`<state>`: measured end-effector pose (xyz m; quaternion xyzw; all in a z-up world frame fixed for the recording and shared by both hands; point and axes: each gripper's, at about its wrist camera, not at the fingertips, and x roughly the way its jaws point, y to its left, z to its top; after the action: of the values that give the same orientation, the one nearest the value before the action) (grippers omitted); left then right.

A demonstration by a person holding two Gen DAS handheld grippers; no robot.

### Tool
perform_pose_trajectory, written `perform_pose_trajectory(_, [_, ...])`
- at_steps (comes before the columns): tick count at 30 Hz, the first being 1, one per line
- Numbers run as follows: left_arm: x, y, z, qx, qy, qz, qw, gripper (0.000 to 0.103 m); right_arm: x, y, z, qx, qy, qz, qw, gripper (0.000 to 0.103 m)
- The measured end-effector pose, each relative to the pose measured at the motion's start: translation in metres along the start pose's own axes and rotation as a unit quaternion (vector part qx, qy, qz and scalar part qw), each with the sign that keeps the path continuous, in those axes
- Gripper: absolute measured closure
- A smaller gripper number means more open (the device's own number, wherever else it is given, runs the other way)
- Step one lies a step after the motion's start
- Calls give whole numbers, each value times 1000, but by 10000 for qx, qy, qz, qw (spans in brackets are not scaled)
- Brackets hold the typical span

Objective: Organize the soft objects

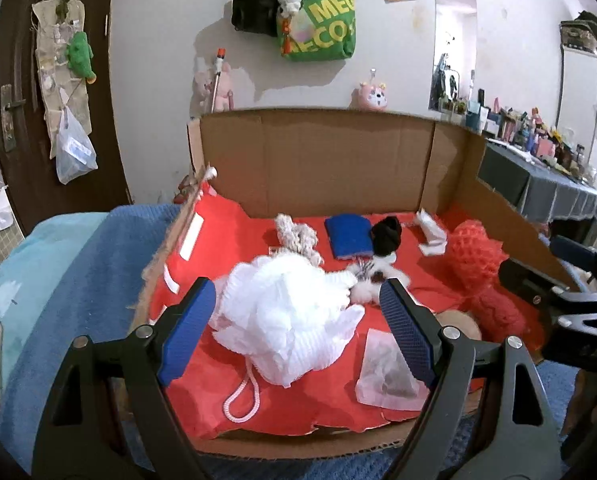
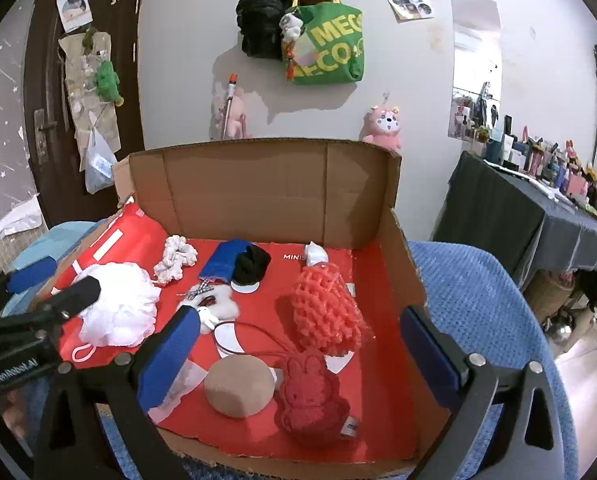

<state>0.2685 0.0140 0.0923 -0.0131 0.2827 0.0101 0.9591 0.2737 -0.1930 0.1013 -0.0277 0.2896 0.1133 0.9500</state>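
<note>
Nearest to me, my left gripper (image 1: 298,320) pointed down into the cardboard box (image 2: 258,184), its blue pads spread wide on either side of the white mesh bath pouf (image 1: 286,320). The pads did not press on it, so nothing was held; I judged I had lined them up that way to close on the pouf next. Its pink hanging loop (image 1: 242,396) trailed toward me over the red paper lining (image 1: 290,412), and a clear packet (image 1: 386,372) lay just beside the pouf.

Likewise my right gripper (image 2: 298,354) stood at its widest and empty, framing a tan round sponge (image 2: 240,388) and a red rabbit-shaped pad (image 2: 310,396) lying side by side, touching, near the front edge. I could not tell which of the two it was aimed at.

Farther in, a red knitted net pouch (image 2: 326,312) lay right of centre, with a small white fluffy toy (image 2: 218,304) between it and the pouf. Beyond those, near the back wall, sat a cream rope twist (image 2: 176,260), a blue cloth (image 2: 226,264) and a black knit piece (image 2: 252,268), the last two touching.

All the soft things lay loose and unsorted, so I judged the tidying had barely begun.
</note>
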Motion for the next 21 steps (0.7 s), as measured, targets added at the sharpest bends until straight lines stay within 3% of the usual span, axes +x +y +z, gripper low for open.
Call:
perform_pose_trajectory(8, [13, -7, -13, 198, 45, 131, 9997, 19, 8, -1, -10, -7, -35, -127, 9999, 0])
perform_pose_trajectory(21, [13, -3, -17, 163, 9, 283, 9995, 19, 17, 2, -24, 103, 106, 10, 9999, 0])
